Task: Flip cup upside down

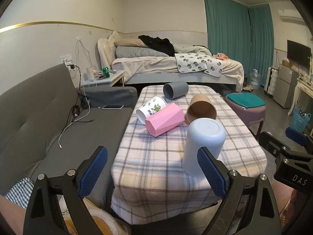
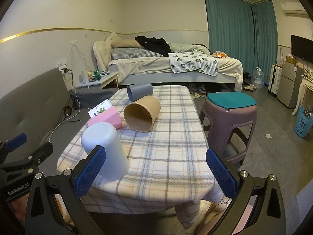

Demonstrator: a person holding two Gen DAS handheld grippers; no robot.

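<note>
A pale blue cup (image 1: 203, 145) stands upside down, base up, near the front of the plaid-covered table (image 1: 156, 166); it also shows in the right wrist view (image 2: 103, 148). Further back lie on their sides a pink faceted cup (image 1: 165, 119), a white printed cup (image 1: 150, 108), a brown cup (image 1: 202, 108) and a grey cup (image 1: 175, 90). My left gripper (image 1: 152, 168) is open and empty at the table's front edge, its right finger just in front of the blue cup. My right gripper (image 2: 156, 168) is open and empty, its left finger in front of the blue cup.
A grey sofa (image 1: 49, 107) with a phone (image 1: 113, 107) and cables stands left of the table. A purple stool (image 2: 230, 115) with a teal cushion stands to the right. A bed (image 1: 176, 64) lies behind. A blue basket (image 2: 304, 122) sits at the far right.
</note>
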